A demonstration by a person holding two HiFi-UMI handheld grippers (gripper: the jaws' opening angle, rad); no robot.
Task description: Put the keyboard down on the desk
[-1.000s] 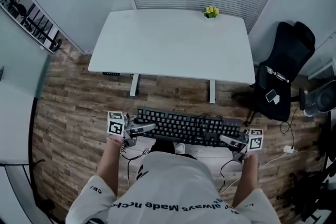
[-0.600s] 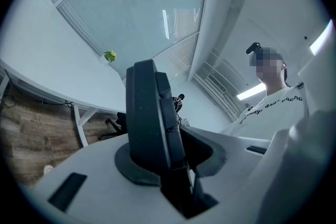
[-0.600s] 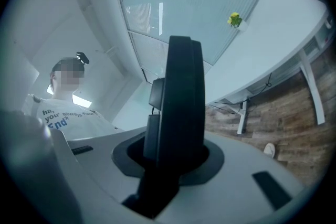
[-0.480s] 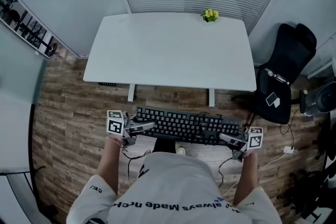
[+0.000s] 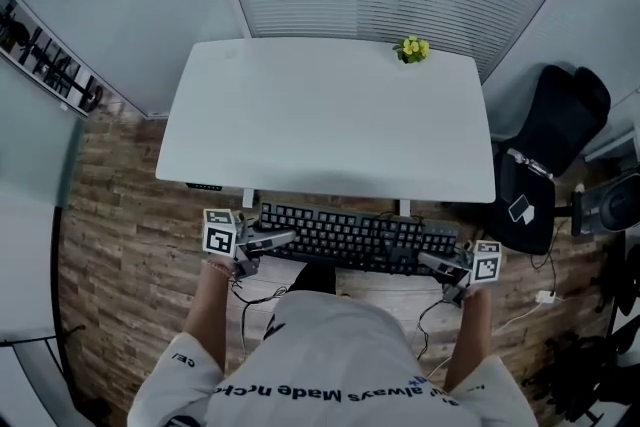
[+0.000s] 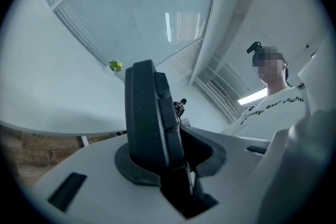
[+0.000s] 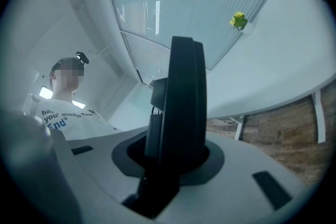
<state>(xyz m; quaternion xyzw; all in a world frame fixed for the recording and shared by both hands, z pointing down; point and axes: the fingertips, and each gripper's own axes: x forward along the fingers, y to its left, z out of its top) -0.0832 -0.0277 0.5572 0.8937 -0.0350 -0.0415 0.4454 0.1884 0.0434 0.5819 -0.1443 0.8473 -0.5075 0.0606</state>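
A black keyboard (image 5: 355, 240) hangs level in the air just short of the near edge of the white desk (image 5: 330, 115). My left gripper (image 5: 268, 240) is shut on the keyboard's left end, and my right gripper (image 5: 432, 264) is shut on its right end. In the left gripper view the keyboard's end (image 6: 149, 113) stands edge-on between the jaws, with the desk's top (image 6: 58, 97) beyond it. The right gripper view shows the other end (image 7: 184, 107) clamped the same way, the desk (image 7: 283, 55) to its right.
A small yellow-flowered plant (image 5: 411, 48) sits at the desk's far right edge. A black office chair (image 5: 550, 150) stands to the right of the desk. Cables (image 5: 530, 300) lie on the wooden floor at the right. Blinds and glass walls close off the back.
The person has stepped toward the desk with the keyboard in both grippers. The desk's near edge now lies right by the keyboard. Both grips are unchanged.
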